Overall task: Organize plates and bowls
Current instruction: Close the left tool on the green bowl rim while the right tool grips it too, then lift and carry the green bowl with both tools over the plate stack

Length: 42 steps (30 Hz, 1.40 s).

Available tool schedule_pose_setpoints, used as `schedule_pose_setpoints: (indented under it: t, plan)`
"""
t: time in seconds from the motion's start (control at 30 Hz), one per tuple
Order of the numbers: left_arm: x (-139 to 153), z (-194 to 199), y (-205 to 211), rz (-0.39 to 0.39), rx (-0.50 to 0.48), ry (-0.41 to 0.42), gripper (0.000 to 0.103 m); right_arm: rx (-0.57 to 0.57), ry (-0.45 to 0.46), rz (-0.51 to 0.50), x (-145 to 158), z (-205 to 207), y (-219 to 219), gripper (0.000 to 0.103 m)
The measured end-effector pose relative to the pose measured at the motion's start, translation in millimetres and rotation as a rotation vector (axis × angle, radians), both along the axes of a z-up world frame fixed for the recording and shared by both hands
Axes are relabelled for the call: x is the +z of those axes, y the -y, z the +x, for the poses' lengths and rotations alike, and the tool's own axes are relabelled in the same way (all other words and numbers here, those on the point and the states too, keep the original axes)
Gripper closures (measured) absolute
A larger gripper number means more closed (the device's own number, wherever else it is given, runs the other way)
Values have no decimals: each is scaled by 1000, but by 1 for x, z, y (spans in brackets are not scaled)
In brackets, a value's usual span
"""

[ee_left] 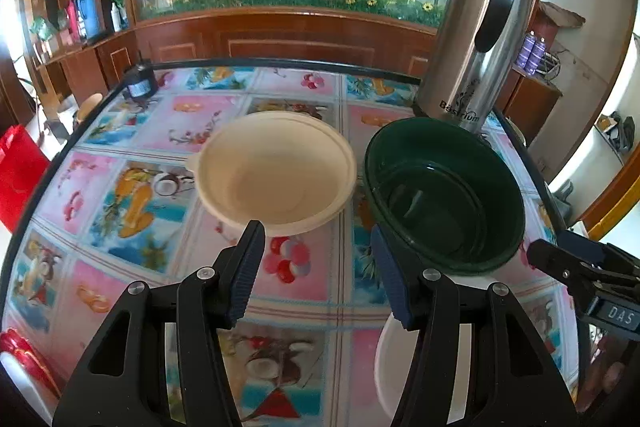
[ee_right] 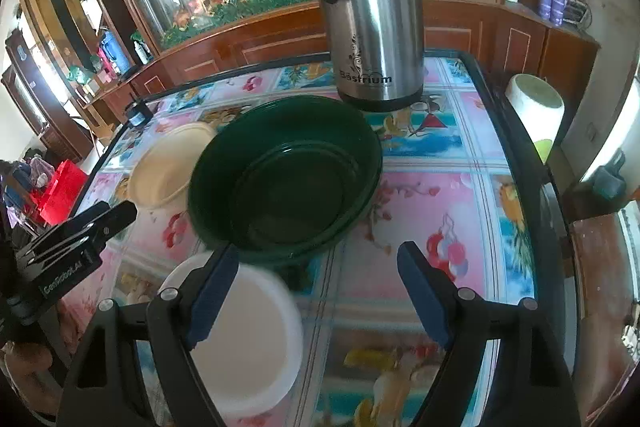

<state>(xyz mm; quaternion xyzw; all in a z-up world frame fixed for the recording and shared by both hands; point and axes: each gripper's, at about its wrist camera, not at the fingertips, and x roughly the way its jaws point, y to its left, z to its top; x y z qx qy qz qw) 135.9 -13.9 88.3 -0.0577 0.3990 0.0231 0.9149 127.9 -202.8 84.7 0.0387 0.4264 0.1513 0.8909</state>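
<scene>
Three bowls sit on the table [ee_left: 120,291]: the cream bowl [ee_left: 276,171] just beyond the left fingers [ee_left: 244,267], the green bowl [ee_right: 286,175] ahead of the right fingers [ee_right: 428,299], the white bowl [ee_right: 248,339] under them. Both pairs are spread, empty.

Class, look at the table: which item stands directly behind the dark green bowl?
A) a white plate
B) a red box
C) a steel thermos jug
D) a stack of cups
C: the steel thermos jug stands upright just behind the dark green bowl on the table.
</scene>
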Motion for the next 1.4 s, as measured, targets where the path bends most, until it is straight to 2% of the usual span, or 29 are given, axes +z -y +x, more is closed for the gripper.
schedule_pose_setpoints:
  t: [0.43, 0.73, 0.87, 0.9, 1.0, 1.1, 1.17, 1.23, 1.27, 1.3, 1.33, 1.4]
  plan:
    - [-16, 39, 10, -144, -29, -82, 48, -3, -28, 2, -13, 53, 10, 21]
    - [-24, 55, 17, -182, -47, -103, 48, 16, -33, 8, -22, 74, 12, 21]
    - [-25, 57, 15, -284, -76, -176, 48, 36, -31, 10, -23, 77, 9, 22]
    - [-22, 55, 16, -297, -84, -172, 48, 41, -27, 12, -22, 76, 9, 22]
    - [-20, 56, 18, -276, -81, -168, 48, 47, -15, 11, -19, 76, 9, 22]
    - [-28, 60, 20, -287, -81, -194, 48, 53, -19, 17, -20, 78, 9, 22]
    - [-33, 64, 20, -282, -69, -199, 48, 57, -18, 10, -21, 80, 10, 28]
    - [-38, 68, 18, -285, -58, -195, 49, 66, -21, 7, -22, 82, 10, 47]
    - [-39, 69, 18, -279, -55, -184, 63, 71, -22, 7, -22, 83, 10, 51]
    - [-40, 70, 18, -263, -50, -180, 83, 82, -22, 9, -23, 84, 9, 60]
    - [-42, 71, 18, -256, -47, -182, 83, 92, -24, 10, -23, 84, 9, 70]
    - [-42, 72, 16, -256, -51, -178, 85, 96, -26, 5, -24, 85, 9, 76]
